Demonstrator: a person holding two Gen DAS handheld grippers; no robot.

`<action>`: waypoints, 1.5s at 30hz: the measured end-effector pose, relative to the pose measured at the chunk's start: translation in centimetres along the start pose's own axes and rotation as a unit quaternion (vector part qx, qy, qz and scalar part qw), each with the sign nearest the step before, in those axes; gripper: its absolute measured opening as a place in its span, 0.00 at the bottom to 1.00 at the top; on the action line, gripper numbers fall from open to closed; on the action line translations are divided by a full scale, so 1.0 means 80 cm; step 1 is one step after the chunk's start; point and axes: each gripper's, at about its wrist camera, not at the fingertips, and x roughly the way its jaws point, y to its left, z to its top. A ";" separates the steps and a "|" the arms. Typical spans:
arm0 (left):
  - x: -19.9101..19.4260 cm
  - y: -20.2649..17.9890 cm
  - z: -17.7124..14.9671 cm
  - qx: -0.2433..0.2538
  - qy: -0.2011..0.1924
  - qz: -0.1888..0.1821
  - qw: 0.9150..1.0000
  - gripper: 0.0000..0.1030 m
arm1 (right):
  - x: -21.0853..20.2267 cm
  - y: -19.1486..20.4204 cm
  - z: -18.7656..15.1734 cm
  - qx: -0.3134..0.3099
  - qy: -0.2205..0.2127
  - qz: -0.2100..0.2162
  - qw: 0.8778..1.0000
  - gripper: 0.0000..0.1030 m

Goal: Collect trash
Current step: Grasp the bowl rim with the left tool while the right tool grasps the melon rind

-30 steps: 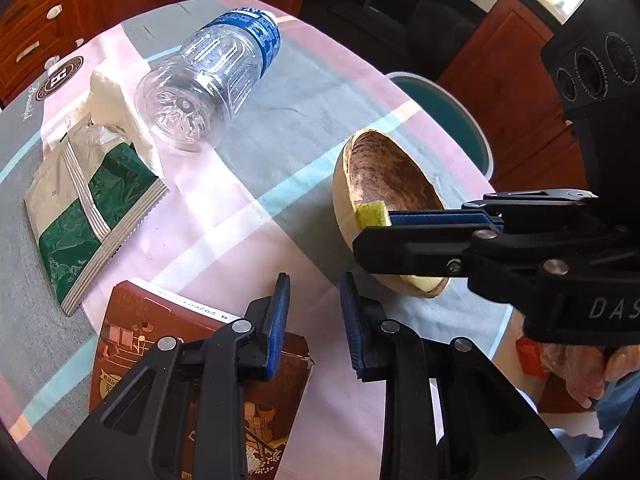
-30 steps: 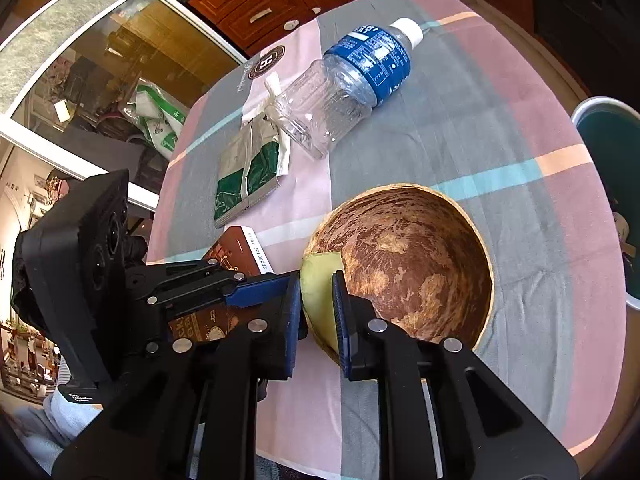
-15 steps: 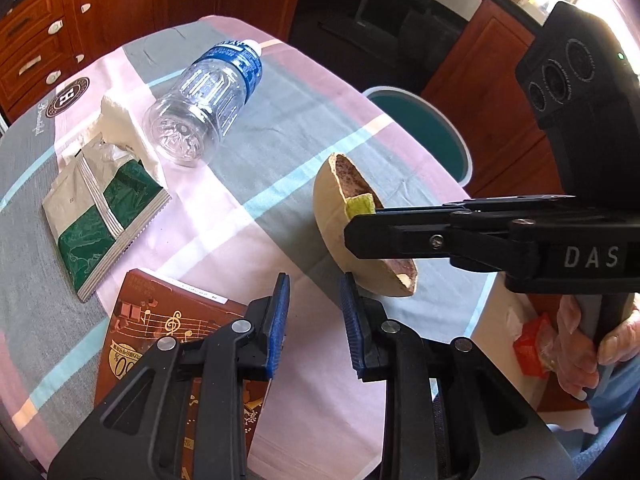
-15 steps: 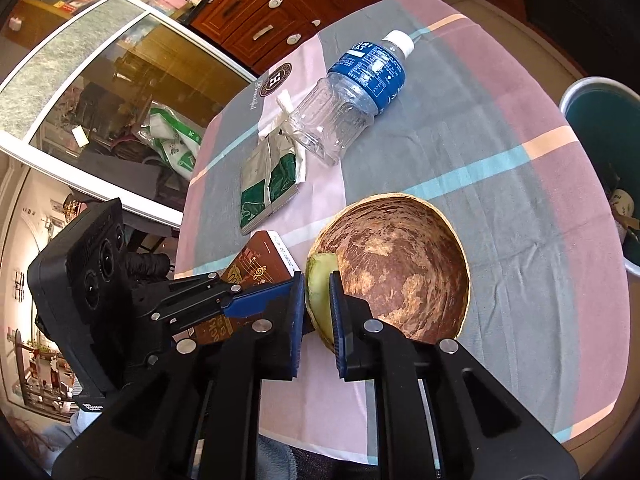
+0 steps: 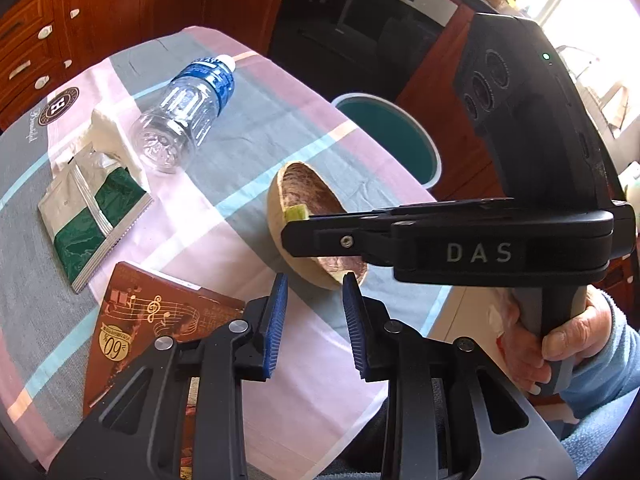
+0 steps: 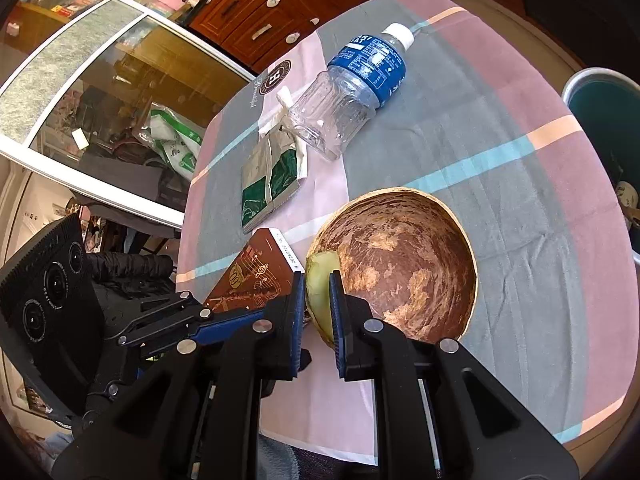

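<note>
My right gripper (image 6: 317,312) is shut on the rim of a hollow fruit shell (image 6: 404,276), brown inside and pale green at the cut edge, and holds it above the table. The shell (image 5: 304,204) also shows in the left wrist view, hanging from the right gripper (image 5: 296,232). My left gripper (image 5: 314,320) is open and empty above the table's near edge, close to a brown chocolate box (image 5: 148,320). An empty plastic bottle (image 6: 352,92) and a green and white wrapper (image 6: 272,184) lie on the cloth further back.
A teal trash bin (image 5: 392,140) stands on the floor beyond the table's right edge; it also shows in the right wrist view (image 6: 612,120). The checked tablecloth (image 6: 520,184) covers a round table. Wooden drawers (image 5: 36,36) stand behind.
The right gripper has lifted the shell off the table and tilted it. Both grippers have risen and pulled back from the table.
</note>
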 end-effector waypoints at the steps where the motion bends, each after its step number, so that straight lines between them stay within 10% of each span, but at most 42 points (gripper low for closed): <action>1: 0.002 -0.003 0.001 0.003 0.000 0.000 1.000 0.29 | 0.001 0.001 -0.001 -0.002 0.001 -0.002 1.000 0.12; 34: 0.078 0.061 0.031 -0.043 0.036 0.046 0.997 0.43 | -0.077 -0.004 0.017 0.001 -0.083 0.017 0.996 0.07; 38: 0.069 0.042 0.033 -0.031 0.006 0.060 0.998 0.08 | -0.094 -0.016 0.022 0.013 -0.102 0.019 0.995 0.07; 45: 0.037 0.001 0.054 0.001 -0.041 0.107 0.993 0.05 | -0.116 -0.036 0.028 0.028 -0.125 0.033 0.991 0.07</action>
